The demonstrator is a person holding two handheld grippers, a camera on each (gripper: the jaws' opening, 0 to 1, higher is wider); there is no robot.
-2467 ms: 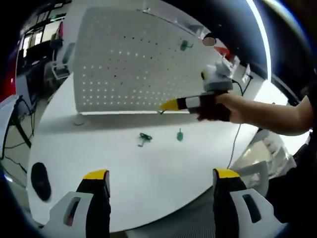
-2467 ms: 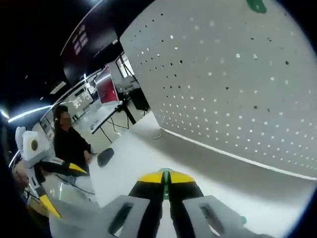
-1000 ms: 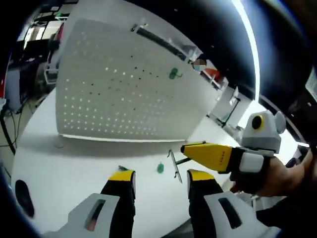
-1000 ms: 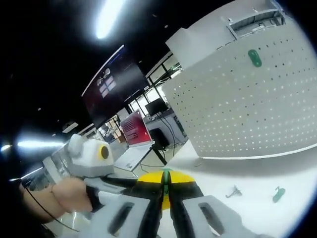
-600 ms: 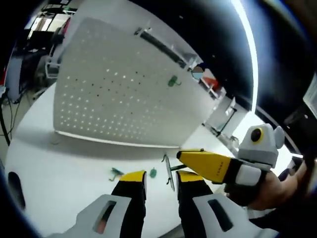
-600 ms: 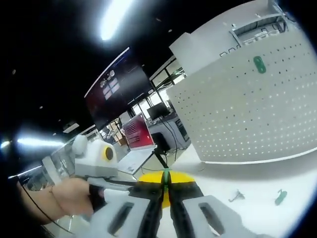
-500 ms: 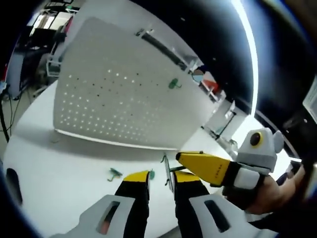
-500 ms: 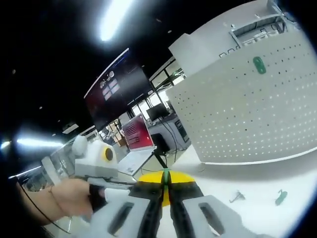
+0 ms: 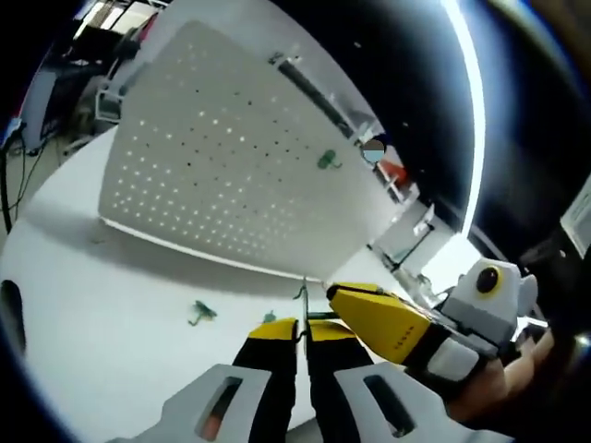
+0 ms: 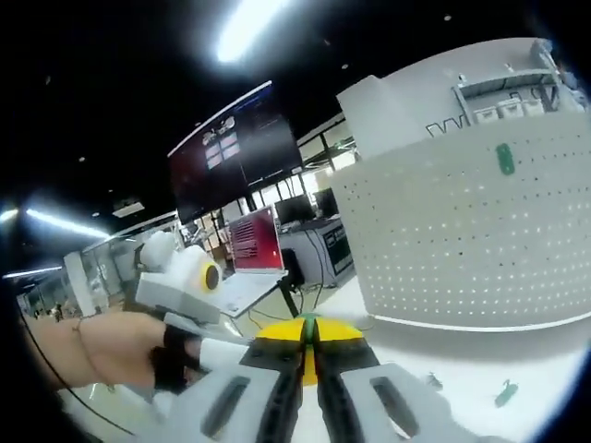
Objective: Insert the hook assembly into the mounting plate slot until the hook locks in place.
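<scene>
- A thin metal hook (image 9: 304, 305) with a green plastic base is held up in the air above the white tabletop (image 9: 111, 305), in front of the pegboard. In the left gripper view its wire stands as a slim near-vertical line, its long axis running up the picture from the jaw tips toward the board's lower edge.
- The left gripper (image 9: 301, 329) has its yellow-tipped black jaws drawn almost together around the lower end of that wire; whether they actually touch it cannot be told.
- The right gripper (image 10: 307, 329) has its jaws closed on the green part of the hook, a narrow green sliver showing between its yellow tips. In the left gripper view it reaches in from the right, held by a person's hand (image 9: 517, 369), its yellow tip just beside the wire.
- The mounting plate (image 9: 222, 166) is a large, flat white pegboard standing upright along the far edge of the tabletop, covered in a regular grid of small round holes.
- One small green piece (image 9: 327, 161) is already fixed high on the board.
- Two more small green hooks (image 9: 200, 312) lie loose on the smooth tabletop near the board's foot.
</scene>
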